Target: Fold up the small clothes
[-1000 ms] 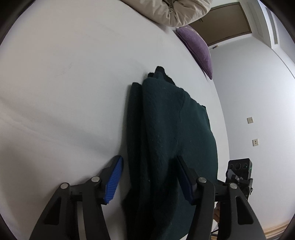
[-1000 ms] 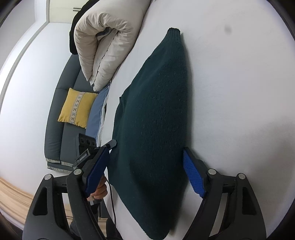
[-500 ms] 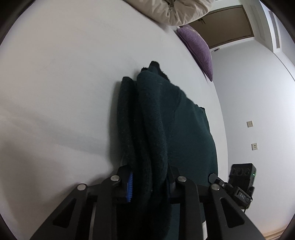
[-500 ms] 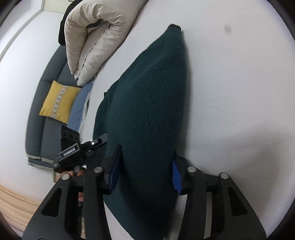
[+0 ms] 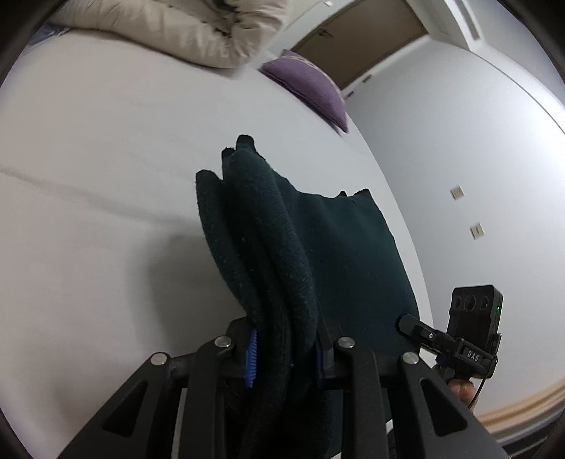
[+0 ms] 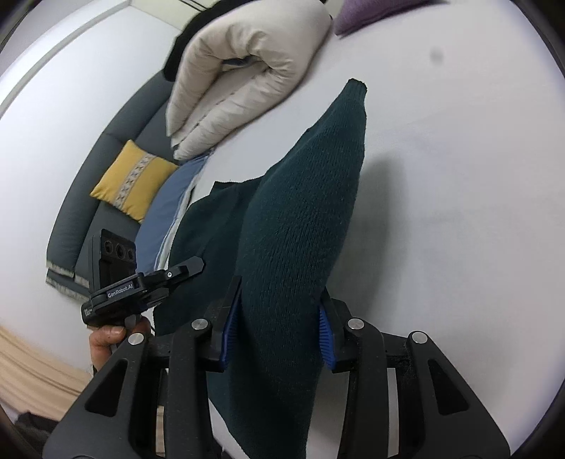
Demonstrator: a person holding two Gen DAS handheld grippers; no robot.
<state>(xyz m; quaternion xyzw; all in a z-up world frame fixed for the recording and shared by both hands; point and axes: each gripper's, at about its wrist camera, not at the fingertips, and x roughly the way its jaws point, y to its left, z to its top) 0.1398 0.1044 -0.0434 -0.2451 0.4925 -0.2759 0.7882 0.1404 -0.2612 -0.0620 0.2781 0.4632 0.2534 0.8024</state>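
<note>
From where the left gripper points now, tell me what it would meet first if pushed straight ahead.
The left gripper is already clamped on the dark green sweater, so it only bunches that. Beyond lies the white bed, probably before the cream duvet; depth is unclear.

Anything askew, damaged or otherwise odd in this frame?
Nothing stands out. Both the left gripper and the right gripper are shut on the dark green sweater, which lifts off the white bed in thick bunched folds. No tears or spills show. One small dark spot marks the sheet.
</note>
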